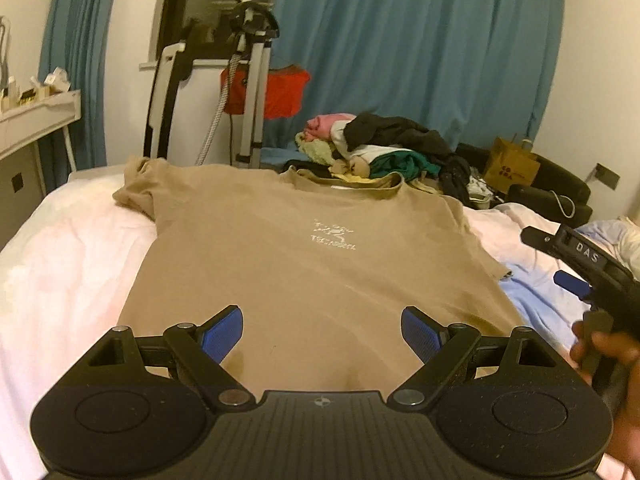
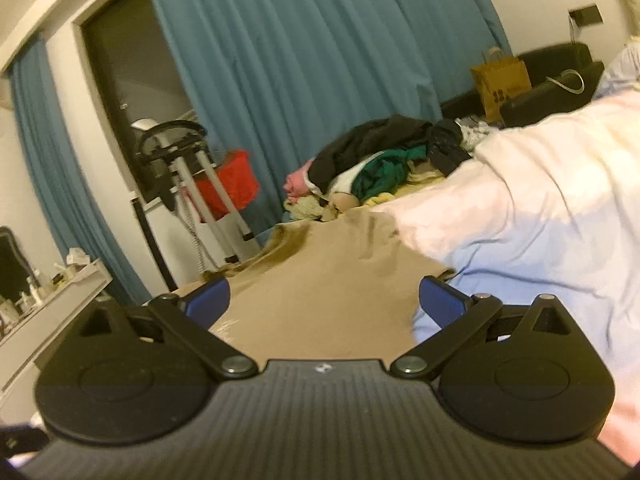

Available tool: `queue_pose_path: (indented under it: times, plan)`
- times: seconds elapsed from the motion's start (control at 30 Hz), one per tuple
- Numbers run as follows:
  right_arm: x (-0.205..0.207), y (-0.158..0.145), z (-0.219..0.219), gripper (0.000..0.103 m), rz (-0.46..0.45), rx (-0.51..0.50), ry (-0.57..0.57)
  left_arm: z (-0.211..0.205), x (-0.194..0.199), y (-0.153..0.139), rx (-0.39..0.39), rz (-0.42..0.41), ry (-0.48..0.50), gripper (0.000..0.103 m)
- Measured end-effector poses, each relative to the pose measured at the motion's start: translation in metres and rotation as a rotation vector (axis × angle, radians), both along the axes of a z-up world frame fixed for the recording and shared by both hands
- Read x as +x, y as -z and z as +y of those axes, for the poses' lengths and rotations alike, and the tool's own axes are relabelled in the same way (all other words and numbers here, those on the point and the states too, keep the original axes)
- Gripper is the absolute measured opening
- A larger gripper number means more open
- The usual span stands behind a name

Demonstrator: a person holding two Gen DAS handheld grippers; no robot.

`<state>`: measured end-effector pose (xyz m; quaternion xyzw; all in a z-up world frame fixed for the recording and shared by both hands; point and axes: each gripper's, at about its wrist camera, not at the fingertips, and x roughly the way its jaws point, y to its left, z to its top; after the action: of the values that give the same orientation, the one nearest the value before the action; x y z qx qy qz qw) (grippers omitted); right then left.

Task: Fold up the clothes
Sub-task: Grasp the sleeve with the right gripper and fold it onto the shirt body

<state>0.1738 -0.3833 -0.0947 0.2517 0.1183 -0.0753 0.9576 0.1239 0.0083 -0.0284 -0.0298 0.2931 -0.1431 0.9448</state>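
Left gripper (image 1: 322, 334) and right gripper (image 2: 324, 304) hover wide open, empty, over the tan T-shirt (image 1: 304, 256)

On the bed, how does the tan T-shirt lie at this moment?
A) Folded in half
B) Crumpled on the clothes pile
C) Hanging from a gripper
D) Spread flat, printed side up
D: the tan T-shirt lies spread on the bed, its white print facing up, both sleeves out.

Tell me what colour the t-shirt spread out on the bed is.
Tan, with a small white logo on the t-shirt. It shows best in the left wrist view.
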Motion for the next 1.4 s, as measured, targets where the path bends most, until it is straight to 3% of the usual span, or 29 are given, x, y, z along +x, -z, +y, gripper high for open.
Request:
queue_pose_path:
  times: [0.17,0.33,0.5,0.53,0.6,0.63,0.7,0.77,0.83,0.97,1.13,1.17,1.27,1.4]
  plan:
    - [0.038,0.033,-0.065,0.103,-0.021,0.234,0.038,0.005,0.011,0.006,-0.035,0.033,-0.035,0.088]
    - [0.079,0.058,-0.092,0.102,0.032,0.223,0.019,0.001,0.027,0.021,-0.035,0.071,-0.037,0.088]
    - [0.111,0.074,-0.098,0.099,0.110,0.188,-0.027,-0.004,0.054,0.035,-0.094,0.150,-0.033,0.088]
    - [0.115,0.074,-0.096,0.095,0.116,0.173,-0.043,-0.004,0.059,0.037,-0.108,0.166,-0.034,0.088]
    - [0.121,0.071,-0.089,0.076,0.143,0.139,-0.060,-0.005,0.067,0.042,-0.129,0.190,-0.036,0.088]
    - [0.123,0.068,-0.082,0.065,0.159,0.095,-0.062,-0.005,0.071,0.043,-0.139,0.200,-0.037,0.088]
    - [0.127,0.061,-0.068,0.054,0.189,0.013,-0.069,-0.004,0.076,0.045,-0.154,0.211,-0.042,0.088]
    - [0.131,0.055,-0.057,0.031,0.210,-0.027,-0.092,-0.004,0.079,0.045,-0.165,0.218,-0.044,0.088]
    - [0.133,0.047,-0.045,0.015,0.225,-0.082,-0.078,-0.003,0.081,0.044,-0.173,0.221,-0.049,0.088]
    - [0.129,0.017,-0.002,0.012,0.185,-0.288,-0.074,0.002,0.079,0.038,-0.195,0.200,-0.060,0.088]
    - [0.125,-0.010,0.089,0.012,0.093,-0.500,-0.252,0.009,0.075,0.027,-0.164,0.122,-0.081,0.088]
    - [0.126,-0.010,0.108,0.012,0.089,-0.531,-0.303,0.009,0.074,0.025,-0.143,0.102,-0.086,0.088]
    - [0.135,0.014,0.149,0.012,0.149,-0.500,-0.453,0.009,0.070,0.020,-0.079,0.041,-0.096,0.088]
    - [0.134,0.041,0.169,0.014,0.218,-0.541,-0.486,0.009,0.072,0.025,-0.053,0.035,-0.097,0.088]
